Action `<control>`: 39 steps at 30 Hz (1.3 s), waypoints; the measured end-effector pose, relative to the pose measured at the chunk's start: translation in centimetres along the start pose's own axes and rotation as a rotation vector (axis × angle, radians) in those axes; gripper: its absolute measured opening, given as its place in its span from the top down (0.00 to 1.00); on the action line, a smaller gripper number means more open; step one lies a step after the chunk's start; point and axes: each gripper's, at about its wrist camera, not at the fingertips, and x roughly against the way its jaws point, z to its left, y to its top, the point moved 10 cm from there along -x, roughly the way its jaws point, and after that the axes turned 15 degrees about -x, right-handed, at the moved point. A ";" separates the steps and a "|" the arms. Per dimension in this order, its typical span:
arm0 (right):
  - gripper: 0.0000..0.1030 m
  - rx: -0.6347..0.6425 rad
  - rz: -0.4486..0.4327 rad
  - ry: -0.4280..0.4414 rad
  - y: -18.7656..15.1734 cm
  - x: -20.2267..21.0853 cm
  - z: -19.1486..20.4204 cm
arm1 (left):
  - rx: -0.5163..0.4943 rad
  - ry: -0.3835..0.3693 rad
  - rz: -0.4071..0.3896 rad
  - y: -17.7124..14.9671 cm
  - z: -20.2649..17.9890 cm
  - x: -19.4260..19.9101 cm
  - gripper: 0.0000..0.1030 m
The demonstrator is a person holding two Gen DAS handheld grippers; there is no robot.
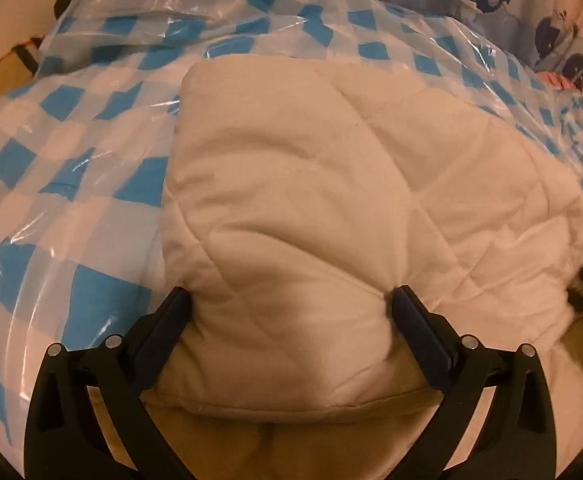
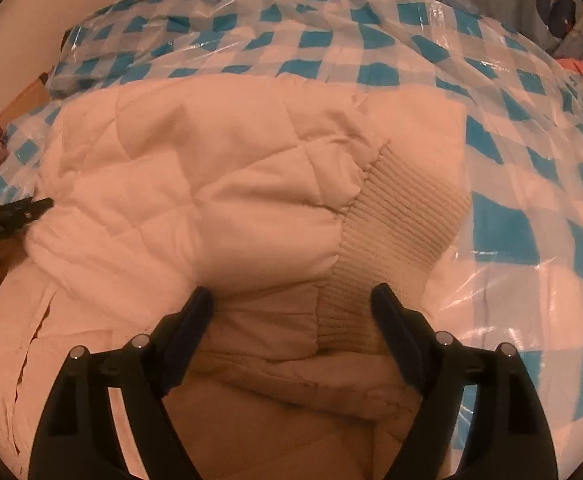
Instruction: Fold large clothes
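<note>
From the left wrist view, the left tongs (image 1: 287, 300) stand wide, their fingers pressed against either side of a thick folded bulge of the cream quilted jacket (image 1: 331, 200), which lies on a plastic-covered blue checked bedspread (image 1: 71, 152). Such padded bulk may spring out if the fingers close on too little cloth.

From the right wrist view, the right tongs (image 2: 291, 300) are also wide, straddling the jacket beside its ribbed cuff (image 2: 403, 216). The slick plastic beneath could let the whole garment slide, and a grip on the cuff alone might drag the sleeve out of the fold.
</note>
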 end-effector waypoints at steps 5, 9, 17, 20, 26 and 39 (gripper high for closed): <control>0.21 -0.211 0.050 0.284 -1.4 6.7 -1.3 | 0.128 -0.101 -0.090 0.7 2.5 5.3 0.06; 0.16 -0.323 0.074 0.381 -4.9 14.6 -5.4 | 0.229 -0.200 -0.202 -3.1 5.5 13.2 0.06; 0.13 -0.424 0.196 0.413 -16.2 22.7 -12.1 | 0.266 -0.124 -0.026 -18.9 10.6 18.6 0.06; 0.13 -0.465 0.249 0.490 -20.2 22.8 -11.4 | 0.348 -0.132 0.000 -23.3 11.8 19.6 0.06; 0.13 -0.466 0.342 0.547 -26.0 22.0 -9.1 | 0.459 -0.183 0.039 -29.0 11.8 19.9 0.06; 0.13 -0.571 0.366 0.706 -28.4 22.6 -8.5 | 0.364 -0.377 0.104 -31.4 4.6 19.7 0.06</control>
